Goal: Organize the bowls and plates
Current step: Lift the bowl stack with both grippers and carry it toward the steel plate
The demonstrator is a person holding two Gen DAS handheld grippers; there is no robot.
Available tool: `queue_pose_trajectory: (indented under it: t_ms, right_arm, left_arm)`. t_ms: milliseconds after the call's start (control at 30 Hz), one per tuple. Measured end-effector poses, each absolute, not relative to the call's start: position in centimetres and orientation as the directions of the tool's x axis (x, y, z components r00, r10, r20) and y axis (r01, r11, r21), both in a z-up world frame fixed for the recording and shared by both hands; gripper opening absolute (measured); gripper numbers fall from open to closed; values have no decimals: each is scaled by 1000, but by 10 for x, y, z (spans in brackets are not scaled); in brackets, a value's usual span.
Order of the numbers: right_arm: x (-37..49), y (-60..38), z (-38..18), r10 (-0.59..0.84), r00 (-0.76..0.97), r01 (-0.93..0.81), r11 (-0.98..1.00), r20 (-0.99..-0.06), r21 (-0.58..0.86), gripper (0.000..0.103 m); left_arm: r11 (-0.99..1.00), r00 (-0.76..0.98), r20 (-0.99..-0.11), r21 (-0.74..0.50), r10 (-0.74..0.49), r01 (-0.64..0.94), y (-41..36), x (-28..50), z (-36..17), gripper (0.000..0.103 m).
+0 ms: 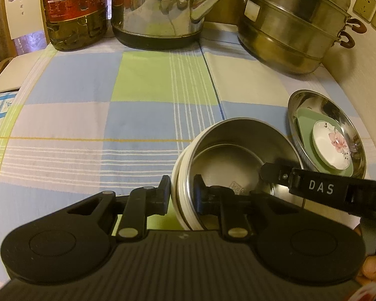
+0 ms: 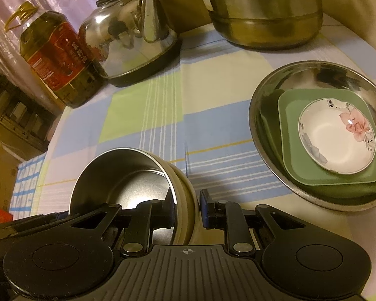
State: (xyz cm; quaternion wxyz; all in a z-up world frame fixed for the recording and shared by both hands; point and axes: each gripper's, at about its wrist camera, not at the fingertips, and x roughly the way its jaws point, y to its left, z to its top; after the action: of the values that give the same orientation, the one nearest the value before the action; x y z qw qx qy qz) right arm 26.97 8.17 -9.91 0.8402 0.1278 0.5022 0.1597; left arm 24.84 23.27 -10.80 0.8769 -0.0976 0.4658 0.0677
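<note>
A steel bowl with a cream outer wall (image 1: 228, 155) (image 2: 122, 175) is held tilted above the checked cloth. My left gripper (image 1: 181, 197) is shut on its left rim, one finger outside, one inside. My right gripper (image 2: 186, 207) straddles the opposite rim; its left finger touches the wall and the right finger stands a little apart. The right gripper also shows in the left wrist view (image 1: 268, 173), reaching into the bowl. To the right a wide steel basin (image 1: 348, 118) (image 2: 275, 92) holds a green square plate (image 1: 305, 123) (image 2: 293, 165) with a small flowered white dish (image 1: 332, 148) (image 2: 336, 143) on it.
At the back of the table stand an oil bottle (image 1: 75, 12) (image 2: 55, 60), a steel kettle (image 1: 158, 12) (image 2: 127, 37) and a stacked steel steamer pot (image 1: 293, 25) (image 2: 265, 12). A wall with sockets (image 1: 371, 12) is at the right. The checked tablecloth (image 1: 112, 113) (image 2: 163, 115) covers the table.
</note>
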Motion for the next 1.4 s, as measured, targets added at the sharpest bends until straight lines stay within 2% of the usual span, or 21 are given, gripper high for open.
queue_pose_trajectory:
  t_ms: [800,1400]
  right_arm:
    - [261,71,-86,424,415,-150,904,-805,399,19]
    - [247,22,-64,402,444,-97,910,-801,403,19]
  left_arm:
    - [971,564,-825,-117,23,-211,225,237,-91,18]
    - [984,580,-814,-125,-28,-127,176,236,-71,18]
